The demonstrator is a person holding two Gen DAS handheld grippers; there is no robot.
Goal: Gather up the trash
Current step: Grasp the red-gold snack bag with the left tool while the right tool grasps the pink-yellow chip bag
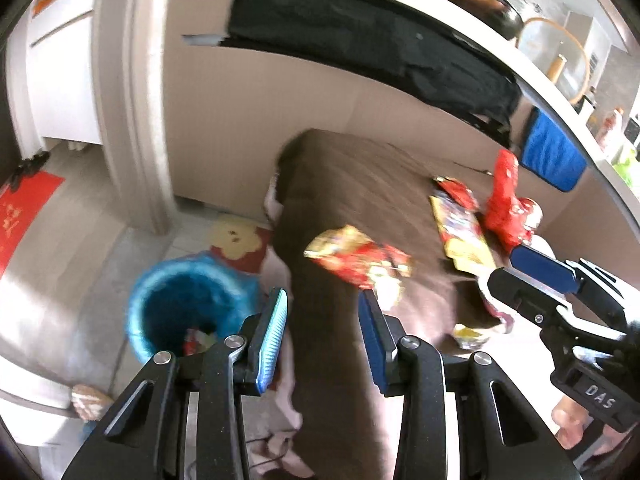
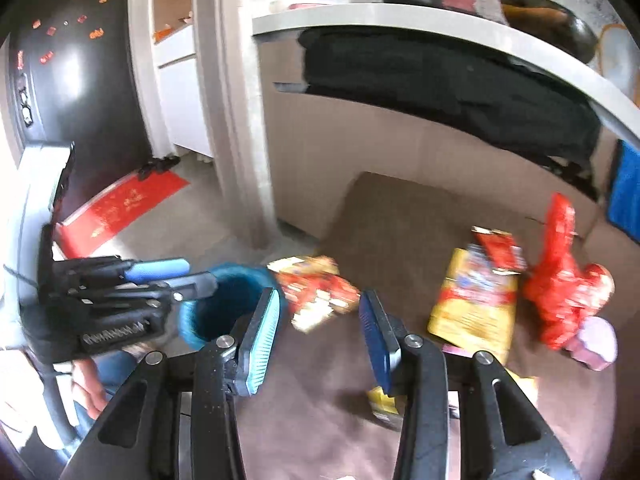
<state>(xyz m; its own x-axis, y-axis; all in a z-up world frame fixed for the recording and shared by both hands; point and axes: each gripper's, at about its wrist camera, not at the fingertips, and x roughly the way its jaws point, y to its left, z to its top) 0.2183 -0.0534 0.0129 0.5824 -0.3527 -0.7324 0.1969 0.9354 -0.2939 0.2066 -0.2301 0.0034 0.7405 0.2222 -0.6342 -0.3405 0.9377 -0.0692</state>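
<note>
A blue trash bin (image 1: 188, 308) stands on the floor left of a brown table (image 1: 340, 208); it holds some wrappers. A red-and-gold wrapper (image 1: 360, 260) lies near the table's left edge, just beyond my open, empty left gripper (image 1: 324, 336). A yellow packet (image 1: 464, 232) and a crumpled red wrapper (image 1: 508, 200) lie farther right. In the right wrist view my right gripper (image 2: 320, 340) is open and empty over the table, behind the red-and-gold wrapper (image 2: 316, 292). The bin (image 2: 224, 304), yellow packet (image 2: 476, 300) and red wrapper (image 2: 564, 276) show there too.
A white counter (image 1: 520, 76) overhangs the table's far side, with a black cloth (image 1: 360, 44) hanging below it. A pink cup (image 2: 596, 344) sits by the red wrapper. A red mat (image 2: 120, 208) lies on the floor. A small yellow scrap (image 2: 384, 404) lies under my right gripper.
</note>
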